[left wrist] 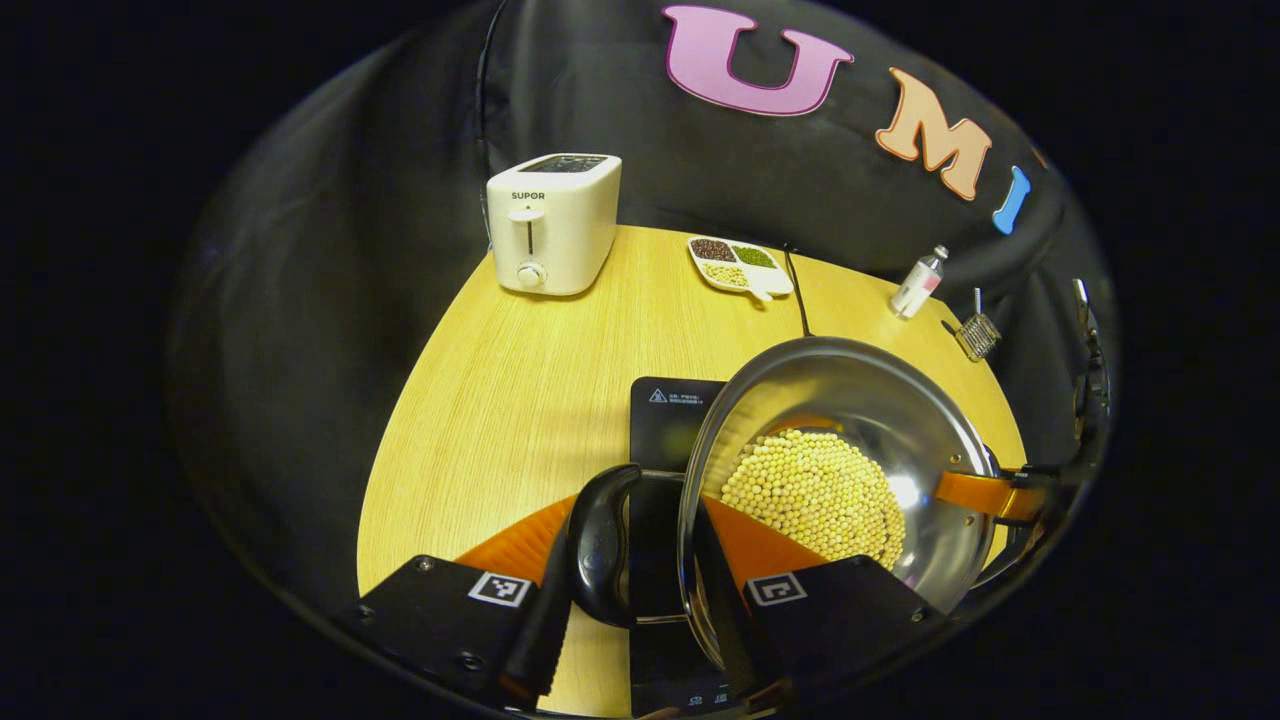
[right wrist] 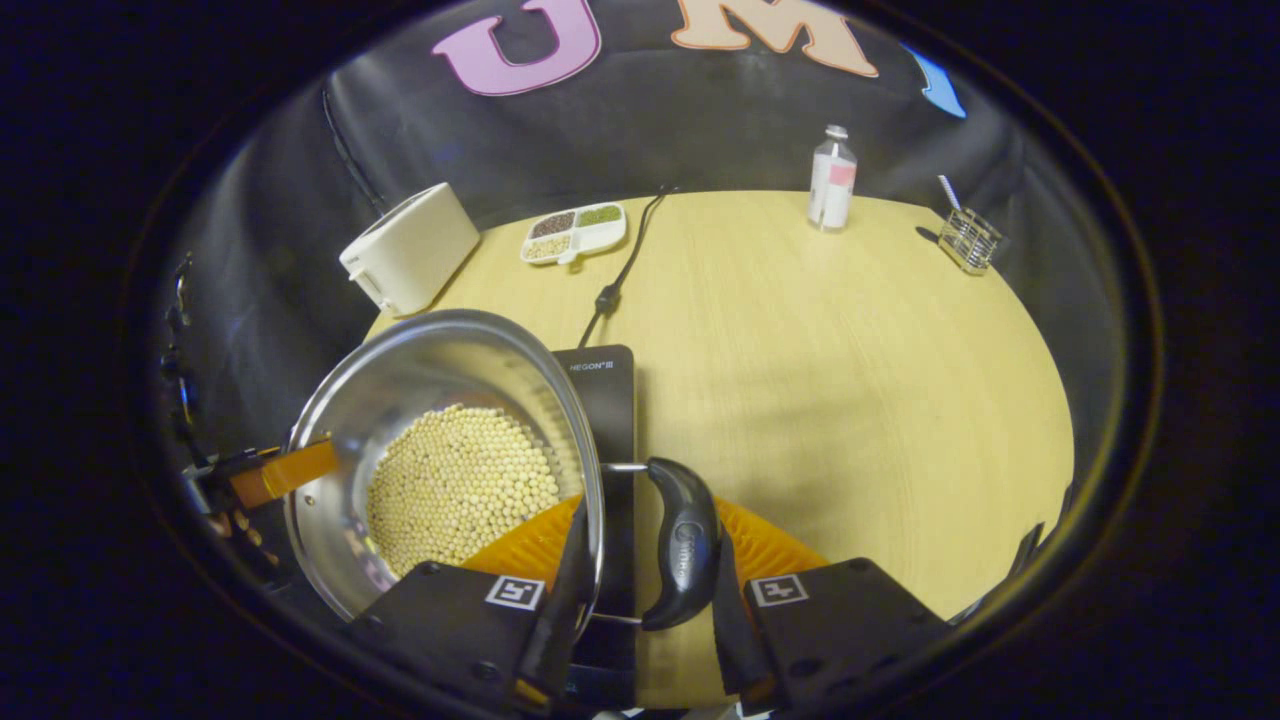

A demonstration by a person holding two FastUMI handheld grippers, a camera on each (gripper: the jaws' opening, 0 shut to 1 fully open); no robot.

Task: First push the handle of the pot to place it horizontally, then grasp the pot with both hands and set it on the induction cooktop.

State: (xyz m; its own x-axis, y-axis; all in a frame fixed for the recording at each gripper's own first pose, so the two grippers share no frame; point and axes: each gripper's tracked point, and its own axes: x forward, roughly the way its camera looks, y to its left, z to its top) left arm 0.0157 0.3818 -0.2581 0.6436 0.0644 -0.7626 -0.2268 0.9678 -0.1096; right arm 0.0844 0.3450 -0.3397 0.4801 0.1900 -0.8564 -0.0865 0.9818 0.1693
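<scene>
A steel pot point(left wrist: 850, 400) point(right wrist: 440, 350) holding several pale soybeans point(left wrist: 815, 495) point(right wrist: 460, 480) hangs over or rests on the black induction cooktop point(left wrist: 670, 410) point(right wrist: 605, 390); I cannot tell which. My left gripper point(left wrist: 630, 600) is shut on one black side handle point(left wrist: 600, 540), one finger inside the rim and one outside the handle. My right gripper point(right wrist: 648, 600) clamps the opposite handle point(right wrist: 685, 545) the same way. Each gripper also appears at the pot's far rim in the other's view: the right gripper point(left wrist: 1015, 495) and the left gripper point(right wrist: 270, 475).
On the round wooden table point(right wrist: 850, 350), a white toaster point(left wrist: 553, 222) point(right wrist: 410, 245) stands at the back. Near it are a divided dish of beans point(left wrist: 740, 265) point(right wrist: 575, 232), the cooktop's cord point(right wrist: 620, 270), a small bottle point(left wrist: 918, 282) point(right wrist: 831, 178) and a wire basket point(left wrist: 978, 335) point(right wrist: 968, 238).
</scene>
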